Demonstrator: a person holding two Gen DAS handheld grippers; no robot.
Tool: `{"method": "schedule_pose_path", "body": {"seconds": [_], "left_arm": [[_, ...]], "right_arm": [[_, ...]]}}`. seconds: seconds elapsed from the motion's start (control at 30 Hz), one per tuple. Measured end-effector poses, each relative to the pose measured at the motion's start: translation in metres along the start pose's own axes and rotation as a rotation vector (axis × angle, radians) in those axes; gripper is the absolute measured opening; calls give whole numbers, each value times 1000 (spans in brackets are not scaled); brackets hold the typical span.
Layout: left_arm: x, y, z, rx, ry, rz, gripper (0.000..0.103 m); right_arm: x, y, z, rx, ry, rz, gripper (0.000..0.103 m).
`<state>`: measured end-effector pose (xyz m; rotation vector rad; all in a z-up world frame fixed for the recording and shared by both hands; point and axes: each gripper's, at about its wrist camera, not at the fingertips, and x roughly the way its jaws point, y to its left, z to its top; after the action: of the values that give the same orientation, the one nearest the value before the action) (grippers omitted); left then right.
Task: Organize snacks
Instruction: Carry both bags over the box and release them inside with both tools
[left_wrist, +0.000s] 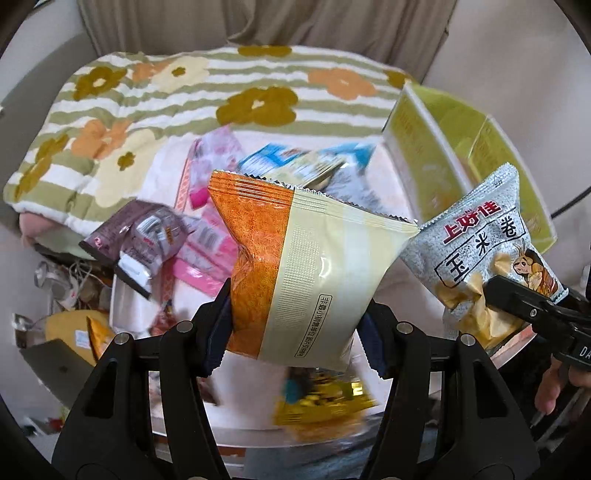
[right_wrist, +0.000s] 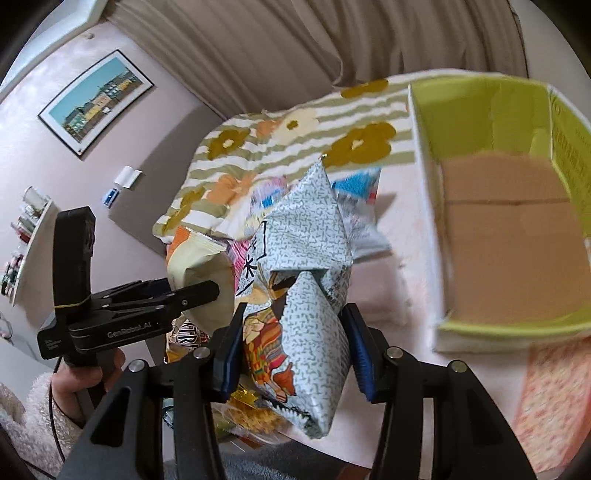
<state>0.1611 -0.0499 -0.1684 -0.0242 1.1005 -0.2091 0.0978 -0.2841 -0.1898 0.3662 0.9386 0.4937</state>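
My left gripper (left_wrist: 295, 325) is shut on an orange and cream snack bag (left_wrist: 306, 266) and holds it up above the table. My right gripper (right_wrist: 291, 347) is shut on a grey speckled corn-roll bag (right_wrist: 306, 295), also held in the air. That bag shows at the right of the left wrist view (left_wrist: 480, 251), with the right gripper's finger (left_wrist: 524, 302) on its lower corner. The left gripper (right_wrist: 207, 291) with its cream bag (right_wrist: 195, 266) shows at the left of the right wrist view. An open yellow-green cardboard box (right_wrist: 428, 221) stands to the right.
Several loose snack packets lie on the pink table: a purple one (left_wrist: 136, 236), pink ones (left_wrist: 207, 254), blue ones (left_wrist: 295, 162) and a gold one (left_wrist: 325, 410). A folded flowered striped blanket (left_wrist: 155, 99) lies behind them. Curtains hang at the back.
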Motion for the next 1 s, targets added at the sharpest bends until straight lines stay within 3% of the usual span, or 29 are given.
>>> {"method": "schedule_pose_path", "body": {"seconds": [0.3, 0.47, 0.73, 1.0], "left_arm": [[-41, -90, 31, 9, -143, -41, 57], [-40, -145, 56, 37, -165, -87, 57], [1, -222, 93, 115, -90, -149, 57], [69, -262, 111, 172, 46, -172, 57]], "right_arm": [[-78, -40, 25, -36, -115, -36, 46], [-109, -73, 34, -9, -157, -80, 46], [-133, -127, 54, 71, -178, -198, 46], [-125, -158, 62, 97, -139, -321, 46]]}}
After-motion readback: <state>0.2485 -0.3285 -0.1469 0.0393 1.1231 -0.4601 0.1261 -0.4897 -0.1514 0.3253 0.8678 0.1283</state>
